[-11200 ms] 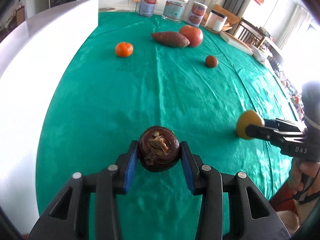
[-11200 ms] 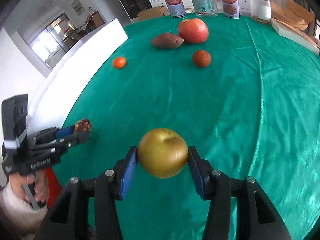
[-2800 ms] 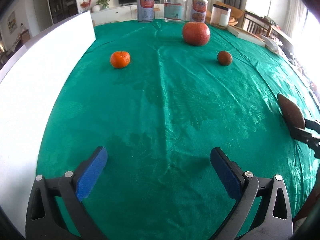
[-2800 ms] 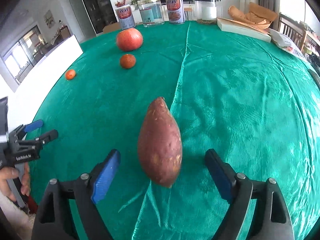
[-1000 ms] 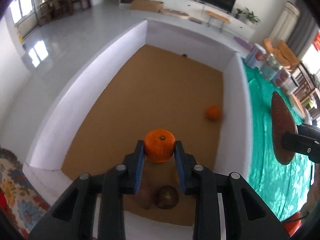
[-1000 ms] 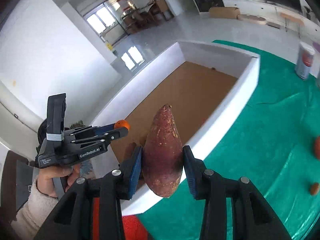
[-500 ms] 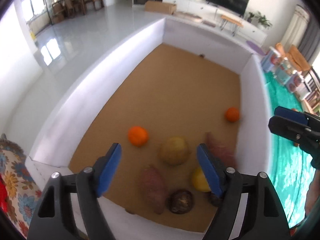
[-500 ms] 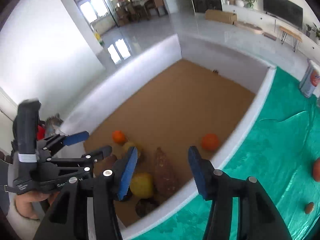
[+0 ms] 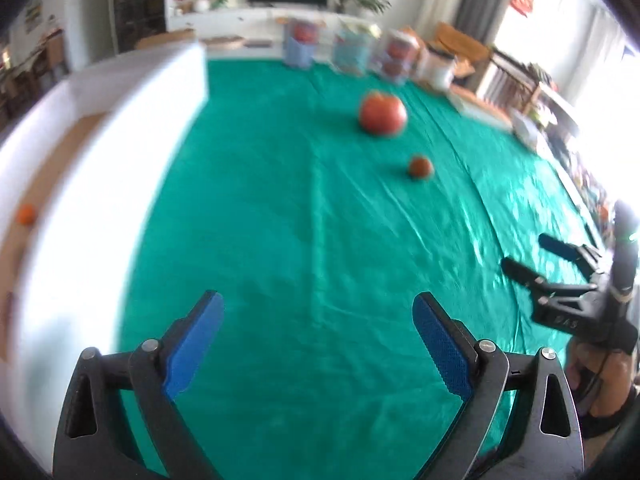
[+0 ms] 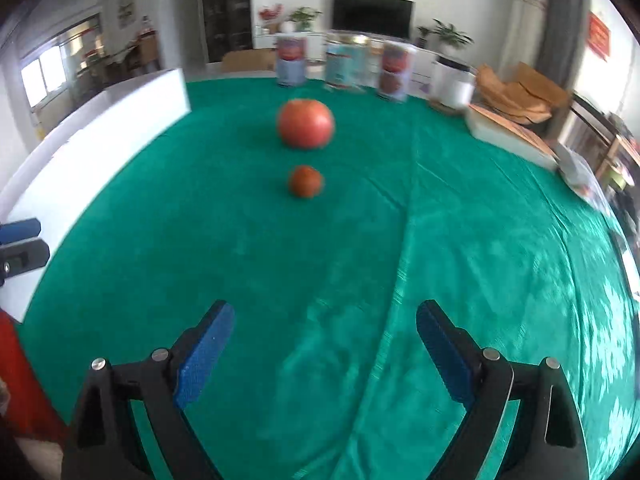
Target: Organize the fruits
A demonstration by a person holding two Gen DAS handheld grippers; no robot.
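Note:
A large red fruit (image 10: 306,123) and a small reddish-brown fruit (image 10: 305,181) lie on the green cloth, far ahead of both grippers; both also show in the left wrist view, the large one (image 9: 383,113) and the small one (image 9: 420,167). My left gripper (image 9: 318,330) is open and empty over the cloth beside the white box (image 9: 100,152). An orange fruit (image 9: 26,214) lies inside that box. My right gripper (image 10: 324,336) is open and empty; it also shows at the right of the left wrist view (image 9: 536,256). Both views are blurred.
The white box wall (image 10: 100,128) runs along the cloth's left edge. Several cans and jars (image 10: 346,66) stand at the far edge, with a white container (image 10: 452,84) and a flat tray (image 10: 508,132) to the right.
Both grippers have swung away from above the box back to the green cloth. Both remain open and empty; the sweet potato and orange lie in the box, out of view.

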